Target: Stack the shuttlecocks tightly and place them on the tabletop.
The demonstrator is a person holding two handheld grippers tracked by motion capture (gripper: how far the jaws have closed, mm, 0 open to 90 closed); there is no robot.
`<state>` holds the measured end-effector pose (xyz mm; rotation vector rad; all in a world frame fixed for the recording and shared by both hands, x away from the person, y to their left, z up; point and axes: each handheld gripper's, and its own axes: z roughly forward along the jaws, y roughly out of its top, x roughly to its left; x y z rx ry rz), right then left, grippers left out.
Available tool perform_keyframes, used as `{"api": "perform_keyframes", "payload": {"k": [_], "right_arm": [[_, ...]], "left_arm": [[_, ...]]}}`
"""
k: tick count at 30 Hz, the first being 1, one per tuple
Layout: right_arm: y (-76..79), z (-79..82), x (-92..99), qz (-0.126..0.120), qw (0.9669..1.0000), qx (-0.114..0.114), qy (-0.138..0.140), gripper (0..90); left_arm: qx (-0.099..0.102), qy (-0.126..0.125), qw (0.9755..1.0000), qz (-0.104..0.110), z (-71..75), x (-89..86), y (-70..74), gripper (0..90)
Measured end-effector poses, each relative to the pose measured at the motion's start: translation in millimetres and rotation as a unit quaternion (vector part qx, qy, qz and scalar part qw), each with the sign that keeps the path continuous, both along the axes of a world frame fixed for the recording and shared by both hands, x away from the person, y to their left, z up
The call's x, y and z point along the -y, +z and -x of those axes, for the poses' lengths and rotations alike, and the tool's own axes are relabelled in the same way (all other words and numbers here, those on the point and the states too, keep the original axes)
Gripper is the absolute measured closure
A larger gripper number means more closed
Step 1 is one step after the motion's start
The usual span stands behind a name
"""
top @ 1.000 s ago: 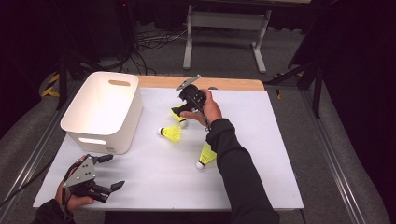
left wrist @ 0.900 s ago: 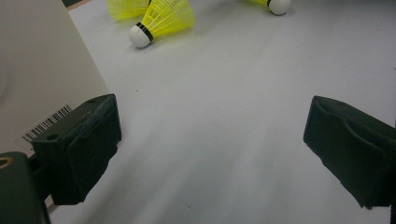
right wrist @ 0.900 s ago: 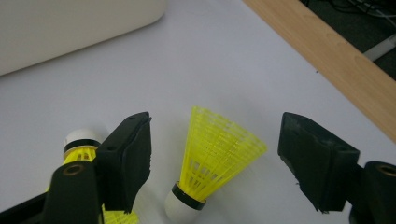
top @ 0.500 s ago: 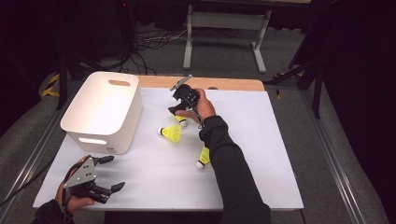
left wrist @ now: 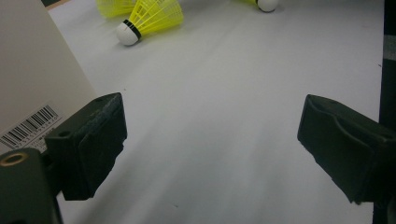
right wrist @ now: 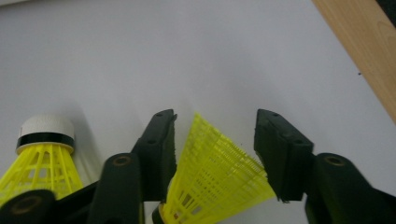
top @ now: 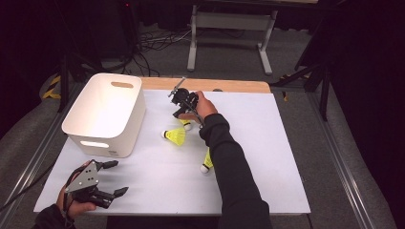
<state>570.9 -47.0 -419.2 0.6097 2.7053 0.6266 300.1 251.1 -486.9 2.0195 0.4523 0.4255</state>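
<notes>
Three yellow shuttlecocks with white corks lie on the white table sheet. In the high view my right gripper is down over the far shuttlecock. The right gripper view shows that shuttlecock's skirt between the jaws, which have just been closing and now touch it on both sides. A second shuttlecock lies just beside it, and a third lies by the sleeve. My left gripper rests open near the front left corner, holding nothing.
A white bin stands at the left of the sheet, close to the shuttlecocks. A wooden table edge runs along the far side. The table legs and cables lie on the floor beyond.
My right gripper has moved left and down onto the far shuttlecock, and its jaws have closed in on the skirt. The left gripper has stayed put.
</notes>
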Motion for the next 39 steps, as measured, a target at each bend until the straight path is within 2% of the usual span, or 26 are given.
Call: {"api": "perform_keyframes", "payload": {"k": [3, 5, 6, 7, 9, 12, 15, 18, 23, 30, 31, 34, 39], "right_arm": [[-0.2, 0.0, -0.6, 0.003, 0.9998, -0.015, 0.010, 69.4], [0.5, 0.6, -1.0, 0.014, 0.9996, -0.016, 0.016, 77.0], [0.5, 0.6, -1.0, 0.014, 0.9996, -0.016, 0.016, 77.0], [3.4, 1.8, -0.4, 0.015, 0.9995, -0.017, 0.023, 84.5], [6.8, 3.2, 0.7, 0.007, 0.9995, -0.016, 0.026, 87.2], [11.7, 4.6, 3.5, -0.003, 0.9996, -0.011, 0.027, 87.9], [23.6, 10.1, 13.2, -0.033, 0.9992, 0.005, 0.020, 87.8], [28.1, 16.8, 19.4, -0.054, 0.9983, 0.015, 0.017, 87.1], [23.7, 29.6, 34.1, -0.063, 0.9977, 0.018, 0.013, 84.0], [21.2, 43.0, 64.9, -0.104, 0.9944, 0.016, -0.010, 82.3], [21.2, 43.0, 64.9, -0.104, 0.9944, 0.016, -0.010, 82.3], [20.6, 49.9, 83.2, -0.122, 0.9923, 0.012, -0.019, 81.8], [16.0, 57.4, 100.4, -0.122, 0.9923, 0.002, -0.021, 79.5]], "left_arm": [[0.000, 0.000, 1.0000, -0.001, -0.3, -0.6, 0.2, 9.0], [-0.003, -0.001, 1.0000, -0.001, -0.3, -0.2, 0.0, 9.0], [-0.003, -0.001, 1.0000, -0.001, -0.3, -0.2, 0.0, 9.0], [-0.003, -0.001, 1.0000, 0.000, -0.2, -0.2, -0.1, 8.9], [-0.004, 0.000, 1.0000, 0.000, -0.3, -0.5, -0.1, 8.9], [-0.004, 0.000, 1.0000, 0.001, -0.5, -0.8, 0.0, 8.7], [-0.003, 0.004, 1.0000, 0.000, -0.4, -1.2, 0.0, 8.5], [-0.002, 0.006, 1.0000, -0.002, -0.2, -1.6, 0.2, 8.2], [0.000, 0.011, 0.9999, -0.006, 0.3, -1.3, 0.5, 8.0], [-0.002, 0.014, 0.9999, -0.009, -0.3, -0.9, 0.1, 7.6], [-0.002, 0.014, 0.9999, -0.009, -0.3, -0.9, 0.1, 7.6], [-0.002, 0.015, 0.9998, -0.009, -0.1, -0.4, 0.3, 7.6], [-0.001, 0.017, 0.9998, -0.009, 0.7, 0.7, 0.4, 7.4]]}}
